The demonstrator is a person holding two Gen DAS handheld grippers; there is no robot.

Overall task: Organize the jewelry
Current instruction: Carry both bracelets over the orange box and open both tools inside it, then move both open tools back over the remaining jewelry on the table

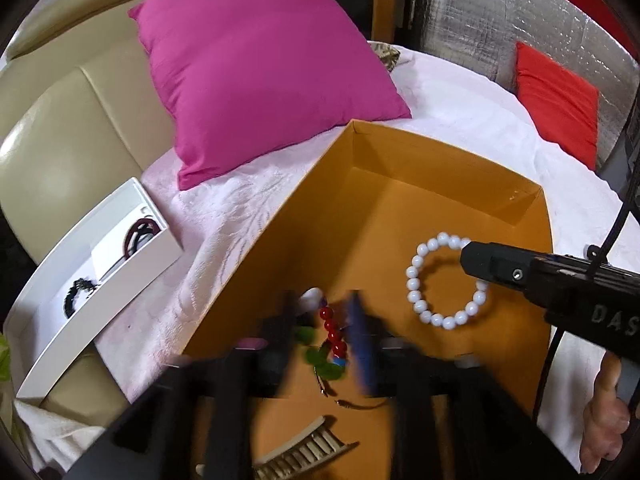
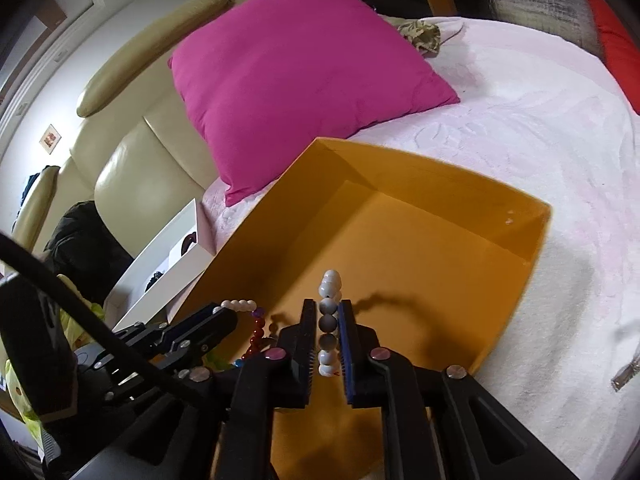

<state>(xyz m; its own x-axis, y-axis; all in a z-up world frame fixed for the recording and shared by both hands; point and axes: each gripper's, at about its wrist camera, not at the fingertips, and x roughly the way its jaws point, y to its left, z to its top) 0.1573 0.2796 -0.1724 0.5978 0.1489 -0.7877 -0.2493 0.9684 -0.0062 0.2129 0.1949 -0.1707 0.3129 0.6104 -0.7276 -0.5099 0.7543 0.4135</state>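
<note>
Here, white bracelet [image 2: 329, 322] above box rim [image 2: 536, 240]

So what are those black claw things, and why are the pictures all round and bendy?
They are handheld grabbers: a person squeezes one in each hand. A small wide-angle camera sits on each, which bends the picture. One picture looks along the left gripper, whose fingers close on a red and green bead string. The other looks along the right gripper, which holds a white bead bracelet. Both are over an orange box on a pink-white blanket, near a pink pillow and a white tray.
</note>
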